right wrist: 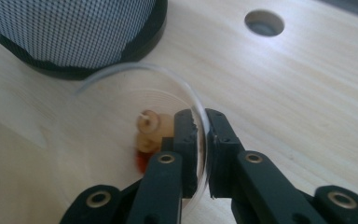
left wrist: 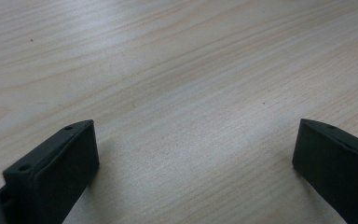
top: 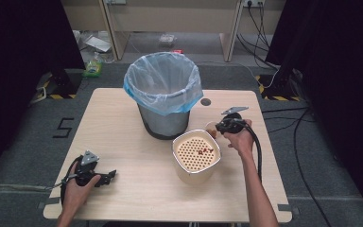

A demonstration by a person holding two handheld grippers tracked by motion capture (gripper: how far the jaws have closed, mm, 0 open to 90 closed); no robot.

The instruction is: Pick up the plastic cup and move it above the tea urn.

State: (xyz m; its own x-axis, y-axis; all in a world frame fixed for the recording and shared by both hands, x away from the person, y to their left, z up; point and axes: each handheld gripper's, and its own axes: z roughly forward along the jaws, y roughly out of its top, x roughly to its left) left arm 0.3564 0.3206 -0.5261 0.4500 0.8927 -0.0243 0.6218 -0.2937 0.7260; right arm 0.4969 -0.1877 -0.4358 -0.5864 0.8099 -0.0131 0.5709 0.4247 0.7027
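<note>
My right gripper (top: 219, 127) (right wrist: 203, 122) is shut on the rim of a clear round dish (right wrist: 121, 107) (top: 211, 127), one jaw inside and one outside. Tan and red food scraps (right wrist: 147, 133) lie in the dish. It is held just right of a cream container with a perforated insert (top: 196, 156), on which a few reddish bits rest. Behind stands a mesh bin lined with a blue bag (top: 163, 92) (right wrist: 74, 32). My left gripper (top: 109, 176) (left wrist: 196, 135) sits open, low over the bare wood near the front left of the table (top: 132, 189).
A round cable hole (top: 205, 101) (right wrist: 264, 22) is in the tabletop right of the bin. Cables trail over the floor at the right. Shelving and loose items stand beyond the table's far edge.
</note>
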